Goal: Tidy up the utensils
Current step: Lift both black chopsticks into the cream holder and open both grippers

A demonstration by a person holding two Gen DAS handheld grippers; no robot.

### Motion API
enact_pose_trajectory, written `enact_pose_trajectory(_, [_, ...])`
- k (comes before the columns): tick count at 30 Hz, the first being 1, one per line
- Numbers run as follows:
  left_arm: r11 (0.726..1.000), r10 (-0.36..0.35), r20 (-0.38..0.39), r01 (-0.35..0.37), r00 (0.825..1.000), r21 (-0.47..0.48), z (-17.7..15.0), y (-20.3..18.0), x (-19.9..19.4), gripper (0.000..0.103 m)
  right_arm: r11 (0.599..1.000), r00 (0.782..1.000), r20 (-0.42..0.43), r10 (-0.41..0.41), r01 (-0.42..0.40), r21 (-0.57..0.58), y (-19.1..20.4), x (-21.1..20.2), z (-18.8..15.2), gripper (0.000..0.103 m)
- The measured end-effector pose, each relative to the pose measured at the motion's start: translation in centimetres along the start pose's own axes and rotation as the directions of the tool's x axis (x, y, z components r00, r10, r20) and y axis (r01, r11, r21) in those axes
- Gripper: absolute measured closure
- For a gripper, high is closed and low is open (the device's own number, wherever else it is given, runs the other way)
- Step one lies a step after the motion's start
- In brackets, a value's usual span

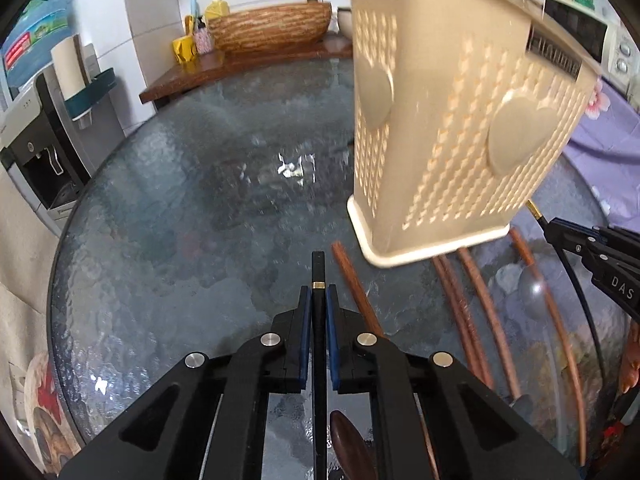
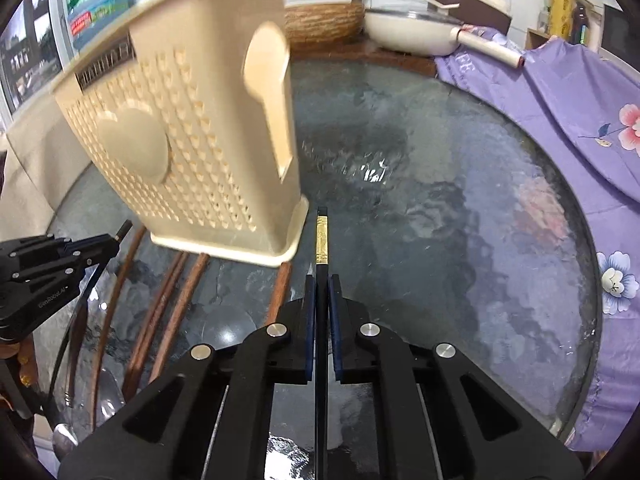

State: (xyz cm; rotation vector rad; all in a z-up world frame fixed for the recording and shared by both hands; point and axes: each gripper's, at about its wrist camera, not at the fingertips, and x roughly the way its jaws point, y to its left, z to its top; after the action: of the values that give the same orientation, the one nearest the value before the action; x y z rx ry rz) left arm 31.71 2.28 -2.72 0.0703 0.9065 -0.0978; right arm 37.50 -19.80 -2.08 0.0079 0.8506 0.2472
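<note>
A beige perforated utensil holder stands on the round glass table; it also shows in the right wrist view. My left gripper is shut on a black chopstick with a thin gold band, left of the holder's base. My right gripper is shut on a black chopstick with a long gold band, its tip just right of the holder's base. Several brown wooden chopsticks and metal spoons lie on the table in front of the holder. A dark wooden spoon lies under my left gripper.
The glass table has a purple floral cloth at its right side. Behind it are a wooden counter with a woven basin, a white pan and a water dispenser.
</note>
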Motion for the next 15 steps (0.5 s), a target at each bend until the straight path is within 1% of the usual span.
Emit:
enact_pose_trajectory(3, [1.000,-0.010,0.053,0.011,0.999,-0.023,0.7,0.6,-1.9,0.096,0.999,0.998,0.046,0.035,-0.036,0.032,-0.5,-1.6,0.6,0.096])
enact_pose_trajectory(6, [0.999,-0.017,0.112,0.022,0.994,-0.041,1.3,1.3,-4.3,0.096,0.996,0.991,0.112,0.066,-0.072,0.046,-0.6,-4.0,1.2,0.096])
enact_pose_trajectory(9, [0.997,-0.033,0.178,0.045,0.983,-0.062,1.7,2.0,-7.1,0.096,0.994,0.982,0.167,0.091,-0.100,0.045,-0.5,-6.3,1.4,0.096])
enact_pose_trajectory(13, [0.995,-0.056,0.249,0.074,0.967,-0.063,1.8,2.3,-10.7,0.096,0.983,0.964,0.214,0.159,-0.174,0.052,-0.9,-9.3,1.9,0.096])
enact_pose_trajectory(15, [0.995,-0.063,0.281,0.082,0.958,-0.056,1.8,2.3,-12.4,0.096,0.975,0.951,0.240,0.197,-0.216,0.056,-1.0,-11.2,1.9,0.096])
